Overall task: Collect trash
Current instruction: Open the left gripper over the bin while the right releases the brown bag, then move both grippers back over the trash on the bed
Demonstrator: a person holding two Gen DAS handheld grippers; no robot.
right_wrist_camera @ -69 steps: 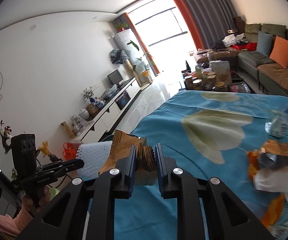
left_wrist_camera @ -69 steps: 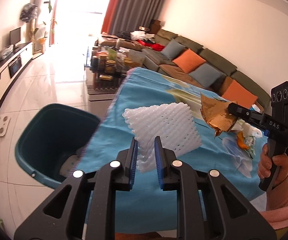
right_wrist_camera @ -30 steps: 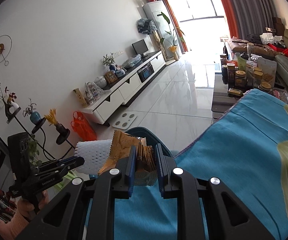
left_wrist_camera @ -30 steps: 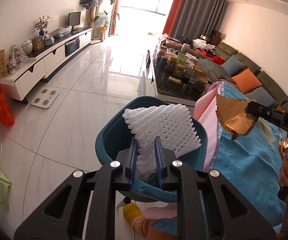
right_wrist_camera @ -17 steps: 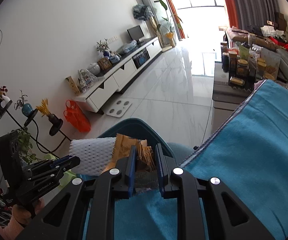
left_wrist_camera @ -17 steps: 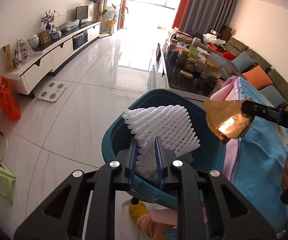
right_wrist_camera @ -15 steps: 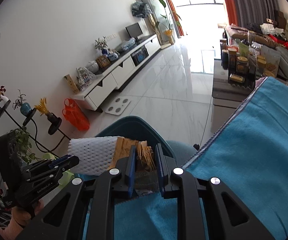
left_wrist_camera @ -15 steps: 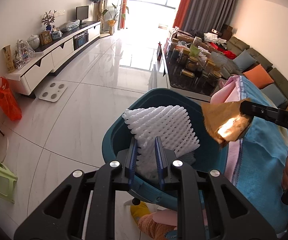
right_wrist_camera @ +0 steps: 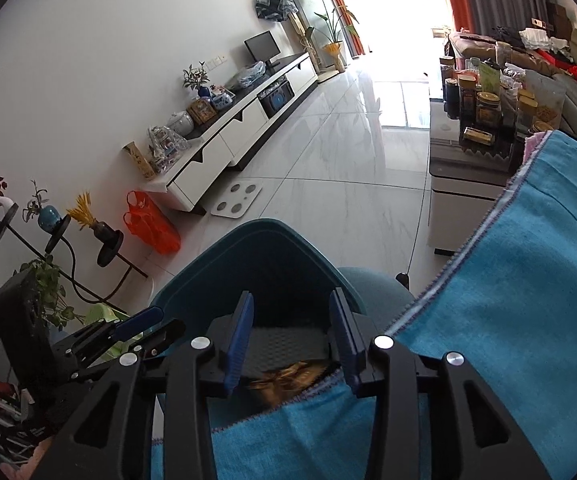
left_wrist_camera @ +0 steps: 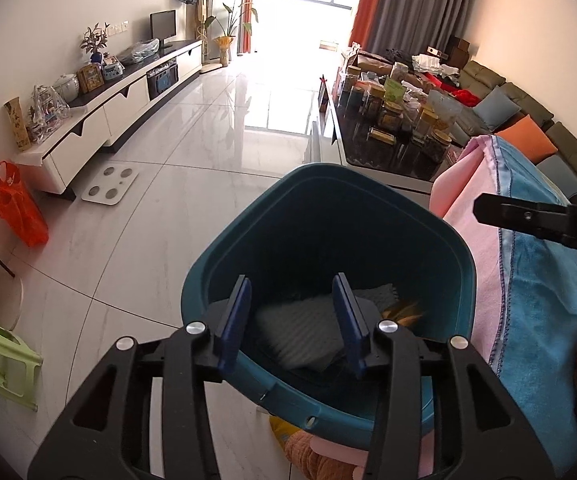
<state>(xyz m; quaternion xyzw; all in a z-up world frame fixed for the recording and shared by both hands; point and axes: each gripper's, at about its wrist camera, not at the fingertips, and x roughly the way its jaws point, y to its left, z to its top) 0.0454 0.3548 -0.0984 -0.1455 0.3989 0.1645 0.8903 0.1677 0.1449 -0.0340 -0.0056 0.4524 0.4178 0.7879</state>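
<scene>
A teal trash bin stands on the floor beside the table; it also shows in the right wrist view. My left gripper is open and empty above the bin's mouth. The white foam net lies inside the bin, with the gold wrapper beside it. My right gripper is open and empty over the bin's edge. Below it lie the foam net and the gold wrapper. The right gripper's finger shows at the right of the left wrist view.
The table with a blue cloth and pink underlay is at the right. A low cabinet with jars stands behind the bin. A white TV console, scale, orange bag and green stool stand on the floor.
Both grippers have opened. The foam net dropped from the left gripper and the gold wrapper from the right gripper into the bin.
</scene>
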